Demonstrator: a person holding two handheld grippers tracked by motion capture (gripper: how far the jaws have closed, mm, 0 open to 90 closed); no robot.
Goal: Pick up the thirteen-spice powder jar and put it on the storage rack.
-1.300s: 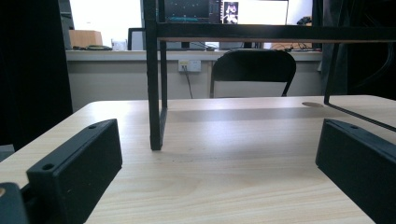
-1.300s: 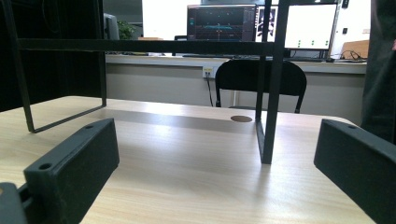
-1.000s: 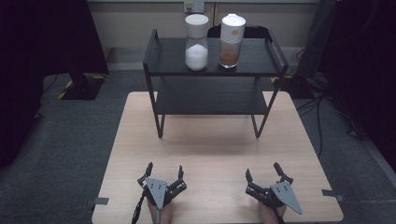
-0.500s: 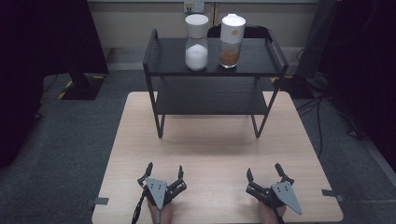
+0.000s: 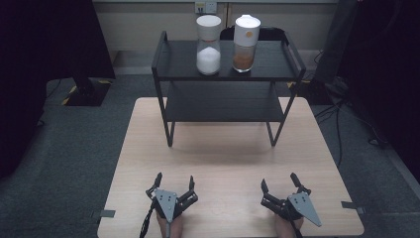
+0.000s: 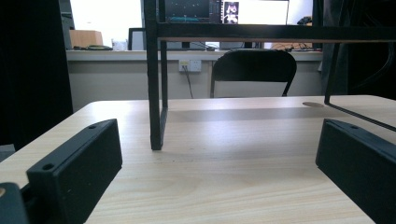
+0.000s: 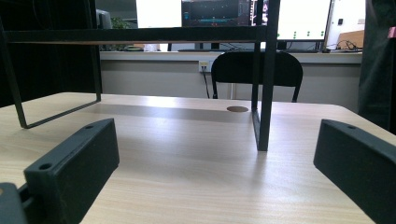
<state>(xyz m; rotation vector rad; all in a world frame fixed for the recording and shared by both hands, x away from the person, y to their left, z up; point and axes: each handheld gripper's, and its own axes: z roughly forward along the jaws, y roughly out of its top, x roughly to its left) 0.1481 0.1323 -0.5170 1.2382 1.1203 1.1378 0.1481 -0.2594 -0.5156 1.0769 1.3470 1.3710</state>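
1. The left gripper [image 5: 171,189] rests at the near edge of the table [image 5: 223,158], jaws spread wide and holding nothing. In its own view both black jaws flank bare wood, with the front left leg of the black rack [image 5: 228,79] straight ahead.
2. The right gripper [image 5: 282,191] lies beside it, likewise spread and empty, pointing slightly left toward the rack.
3. Relative to the rack, both grippers sit well in front of it and below its top shelf.
4. On that top shelf stand two upright jars: the white-powder jar [image 5: 208,45] left of centre and the brown-powder jar [image 5: 244,43] just beside it on the right.
5. The jars lie forward and upward; the left gripper seems nearer the white one, the right nearer the brown.
6. Compared with the earlier frames, nothing has shifted.
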